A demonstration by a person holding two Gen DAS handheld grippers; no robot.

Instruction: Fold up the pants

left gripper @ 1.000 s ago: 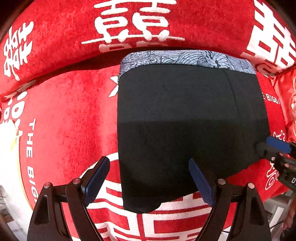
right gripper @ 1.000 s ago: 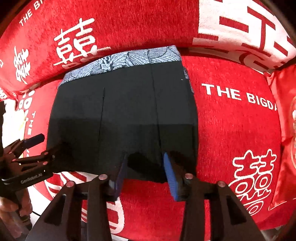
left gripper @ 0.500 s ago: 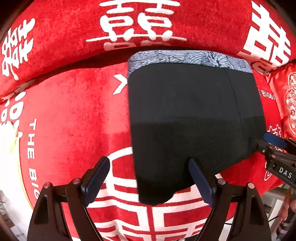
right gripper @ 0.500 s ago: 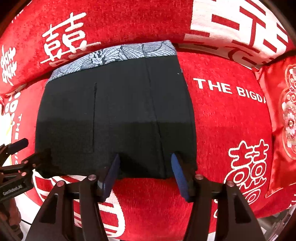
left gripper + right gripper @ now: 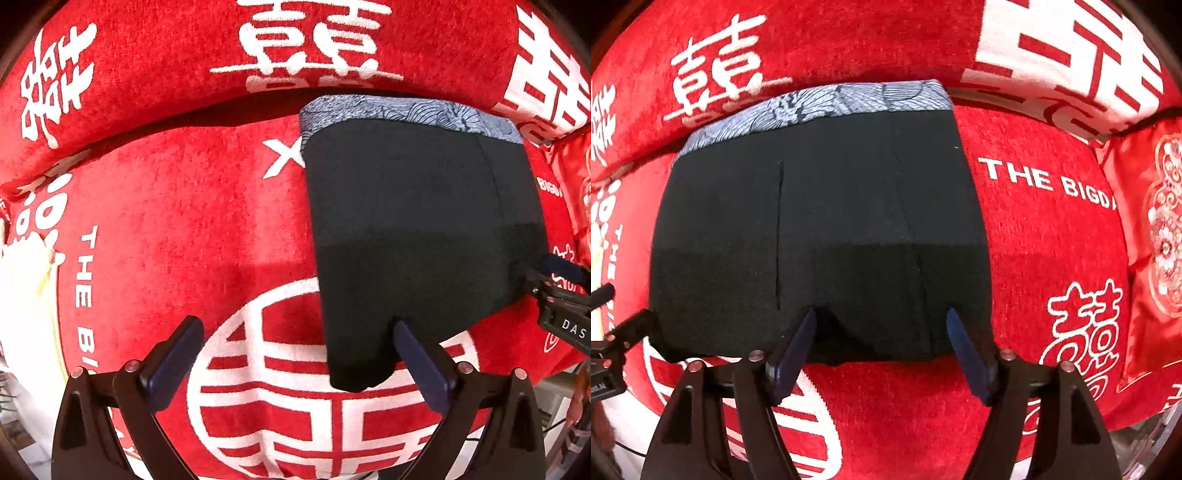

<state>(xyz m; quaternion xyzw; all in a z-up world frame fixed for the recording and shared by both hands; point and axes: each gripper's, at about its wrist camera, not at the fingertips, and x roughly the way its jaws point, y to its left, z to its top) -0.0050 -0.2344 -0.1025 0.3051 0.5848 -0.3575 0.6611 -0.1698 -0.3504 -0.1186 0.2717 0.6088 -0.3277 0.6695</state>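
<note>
Both grippers point down over the pants (image 5: 820,236), and neither has hold of anything: the left gripper (image 5: 299,360) is spread as wide as it goes, its jaws having just opened further, with only the near left corner of the black cloth lying between its pads and no pressure on it; the right gripper (image 5: 881,347) has also just been opening, its jaws straddling the near hem without pinching. The pants lie flat on the red cover (image 5: 177,221) with white lettering, patterned grey waistband (image 5: 820,101) at the far side against the back cushion (image 5: 147,48), near hem towards the person. It looks like a fold has been laid and let go, or the next one is being lined up. To do the next fold well, I'd say each gripper should take one near corner squarely, catching every layer, then lift only enough to clear the cover and carry both corners together towards the waistband so the edge stays straight. The cloth is soft and dark, so a shallow pinch could slip or catch only the top layer.
</note>
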